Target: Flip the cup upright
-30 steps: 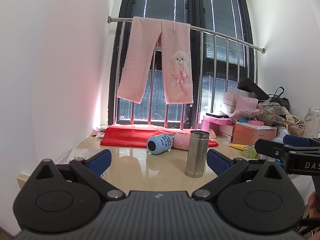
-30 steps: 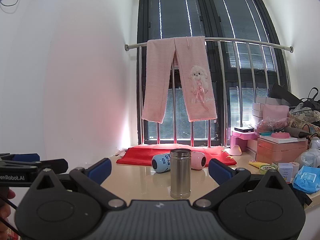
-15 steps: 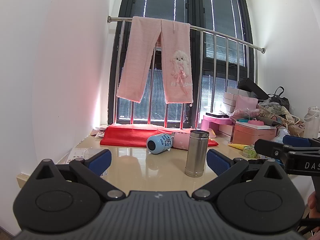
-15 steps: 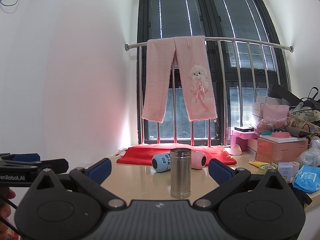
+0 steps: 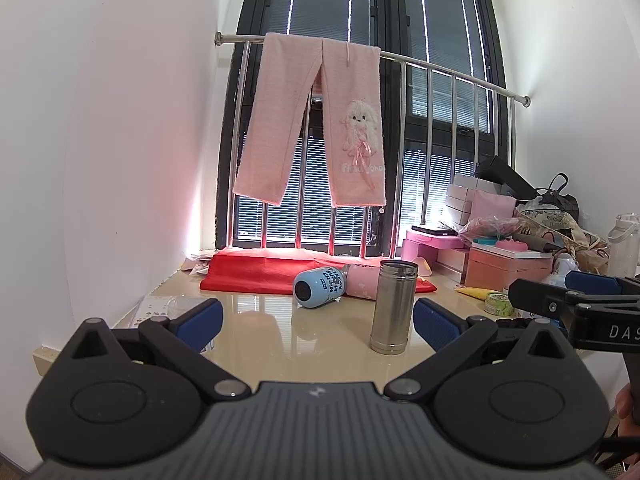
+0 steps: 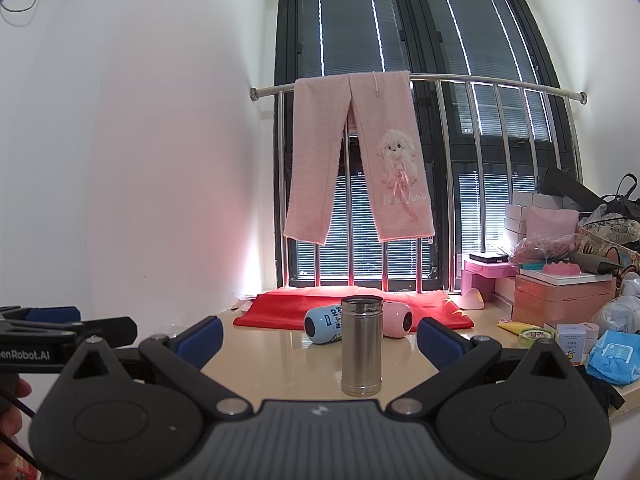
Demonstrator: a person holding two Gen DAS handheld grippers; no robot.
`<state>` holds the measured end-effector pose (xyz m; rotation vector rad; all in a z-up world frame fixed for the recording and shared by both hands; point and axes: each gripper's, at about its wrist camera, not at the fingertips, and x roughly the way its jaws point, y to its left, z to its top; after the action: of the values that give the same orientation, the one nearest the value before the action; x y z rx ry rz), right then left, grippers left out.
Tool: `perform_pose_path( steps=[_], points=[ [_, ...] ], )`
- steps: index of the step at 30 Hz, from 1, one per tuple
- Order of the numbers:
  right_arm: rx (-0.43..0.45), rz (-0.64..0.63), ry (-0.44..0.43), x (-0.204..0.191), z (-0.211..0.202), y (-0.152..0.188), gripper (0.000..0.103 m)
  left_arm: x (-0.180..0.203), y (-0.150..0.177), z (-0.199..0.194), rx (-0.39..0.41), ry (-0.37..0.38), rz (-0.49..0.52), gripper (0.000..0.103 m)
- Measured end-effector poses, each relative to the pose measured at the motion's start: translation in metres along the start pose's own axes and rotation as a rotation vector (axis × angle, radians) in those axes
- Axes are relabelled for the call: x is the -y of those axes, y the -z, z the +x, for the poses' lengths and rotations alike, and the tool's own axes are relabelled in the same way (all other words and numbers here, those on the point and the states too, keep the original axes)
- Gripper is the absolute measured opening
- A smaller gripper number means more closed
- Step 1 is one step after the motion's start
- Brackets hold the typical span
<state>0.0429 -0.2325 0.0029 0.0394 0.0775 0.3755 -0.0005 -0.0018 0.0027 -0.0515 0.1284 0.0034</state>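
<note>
The shiny stainless steel cylinder cup [image 6: 361, 346] stands upright, mouth up, on the glossy beige surface [image 6: 280, 356], with left gripper [image 5: 318, 322] and right gripper [image 6: 320, 334] fingers both spread wide, holding nothing.

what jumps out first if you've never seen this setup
The pink pants draped over the metal rail in front of the dark window dominate both views. On the glossy table, a steel cup stands upright at the centre, with a blue cup and a pink cup lying on their sides just behind it, near the red cloth. Both grippers, left and right, hang open, holding nothing.
</note>
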Motion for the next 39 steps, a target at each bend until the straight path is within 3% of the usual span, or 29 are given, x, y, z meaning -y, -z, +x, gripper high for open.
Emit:
perform_pose_path(
  steps=[39],
  points=[
    [-0.004, -0.002, -0.002, -0.0013, 0.0006, 0.0000, 0.103, 0.0012, 0.0005, 0.0001, -0.006, -0.001, -0.003, 0.103]
  ],
)
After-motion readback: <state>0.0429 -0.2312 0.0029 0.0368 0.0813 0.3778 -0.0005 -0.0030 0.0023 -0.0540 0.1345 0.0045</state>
